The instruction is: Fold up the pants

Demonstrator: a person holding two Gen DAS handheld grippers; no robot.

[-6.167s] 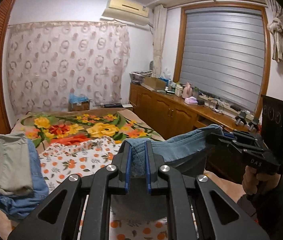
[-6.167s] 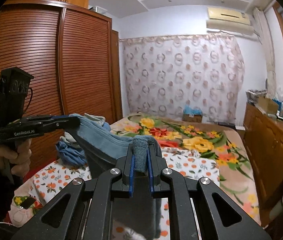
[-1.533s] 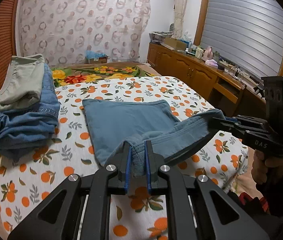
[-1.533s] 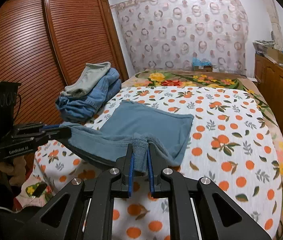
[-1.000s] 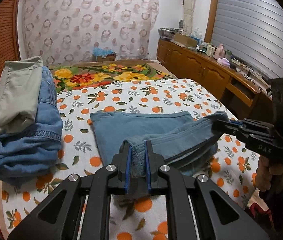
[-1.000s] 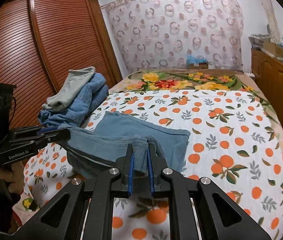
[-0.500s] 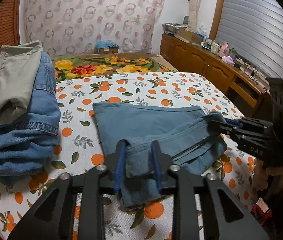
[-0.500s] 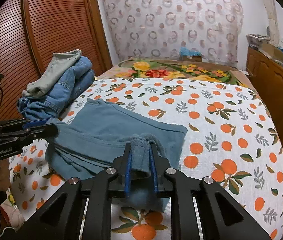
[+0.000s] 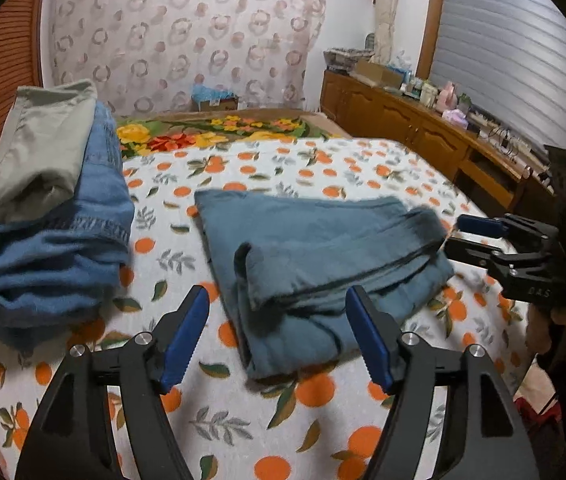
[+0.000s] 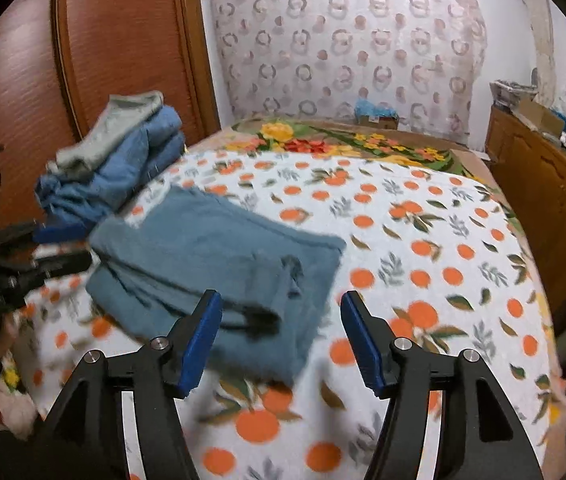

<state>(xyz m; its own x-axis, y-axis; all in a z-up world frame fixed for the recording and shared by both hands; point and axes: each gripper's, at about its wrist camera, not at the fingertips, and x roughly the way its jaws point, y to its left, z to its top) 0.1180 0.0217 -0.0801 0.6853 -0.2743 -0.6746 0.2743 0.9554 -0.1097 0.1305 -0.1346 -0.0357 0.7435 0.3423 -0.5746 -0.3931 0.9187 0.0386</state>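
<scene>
Jaws on both of my grippers have just been opening, and nothing is pinched in either now. From the left wrist view my left gripper [image 9: 277,334] stands spread wide above the near edge of the bed [image 9: 243,432], its blue pads [image 9: 185,338] clear of the cloth, with the near end of the folded blue pants [image 9: 315,256] showing in the gap between the fingers but untouched. From the right wrist view my right gripper [image 10: 279,336] is parted the same way, the pants [image 10: 211,256] lying loose between and beyond its pads [image 10: 363,344]. The pants sit folded over in layers on the orange-print bedspread [image 10: 403,240], toward the near edge of the bed, the top layer a little rumpled and its edges not quite lined up. Off to the side in the left view I see the right gripper [image 9: 479,236] just beside the pants' right-hand end, held in a hand [image 9: 551,328], its fingers apart. Farther back, at the bed's left edge by the wooden wardrobe [image 10: 115,48], rests a pile of folded jeans [image 9: 47,240] with a pale green garment [image 9: 31,152] on top. Beyond the bedspread a floral blanket [image 9: 211,134] covers the far end, before the patterned curtain [image 9: 187,36].
</scene>
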